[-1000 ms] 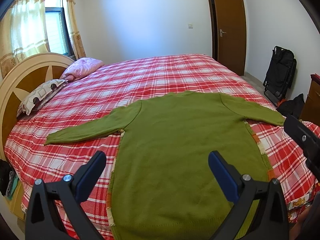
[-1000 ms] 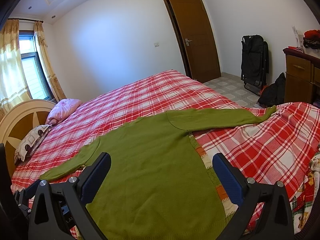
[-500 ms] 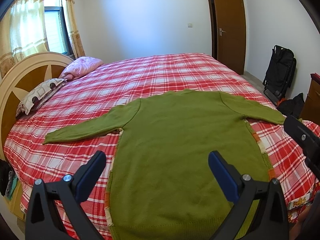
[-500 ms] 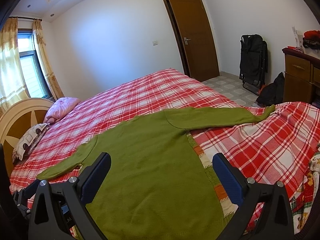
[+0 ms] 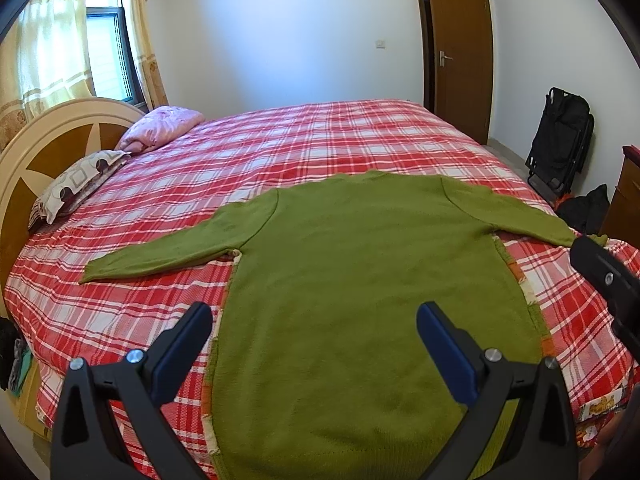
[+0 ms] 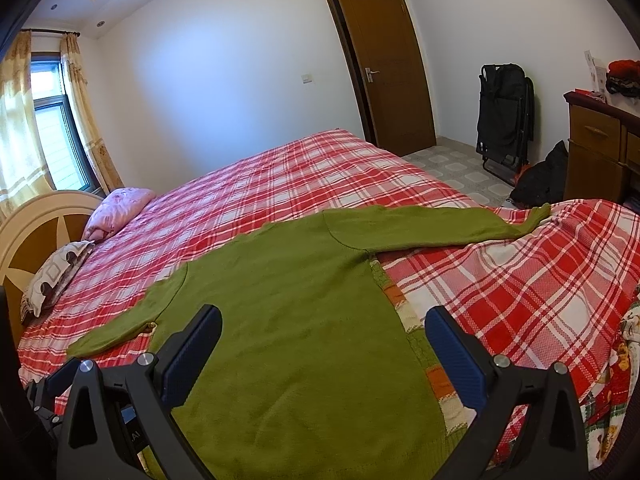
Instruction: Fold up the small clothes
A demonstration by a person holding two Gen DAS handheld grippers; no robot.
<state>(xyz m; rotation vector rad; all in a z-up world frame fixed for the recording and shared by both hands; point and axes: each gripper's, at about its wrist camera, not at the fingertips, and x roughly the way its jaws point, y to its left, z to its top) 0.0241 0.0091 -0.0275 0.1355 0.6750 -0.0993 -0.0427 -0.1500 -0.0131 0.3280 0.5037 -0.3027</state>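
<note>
A green long-sleeved sweater (image 5: 360, 264) lies flat, back up, on the red plaid bed (image 5: 320, 140), both sleeves spread out to the sides. It also shows in the right wrist view (image 6: 288, 320). My left gripper (image 5: 314, 340) is open and empty, held above the sweater's lower body near the hem. My right gripper (image 6: 324, 344) is open and empty, above the sweater's lower right part. The right gripper's body shows at the right edge of the left wrist view (image 5: 608, 280).
Two pillows (image 5: 160, 128) lie by the round headboard (image 5: 36, 152) at the left. A wooden door (image 6: 384, 68), a folded black chair (image 6: 504, 116), a black bag (image 6: 540, 176) and a wooden dresser (image 6: 596, 148) stand at the right.
Both grippers have lifted slightly; the sweater and bed sit a little lower in view. Both stay open. The sweater has not moved.
</note>
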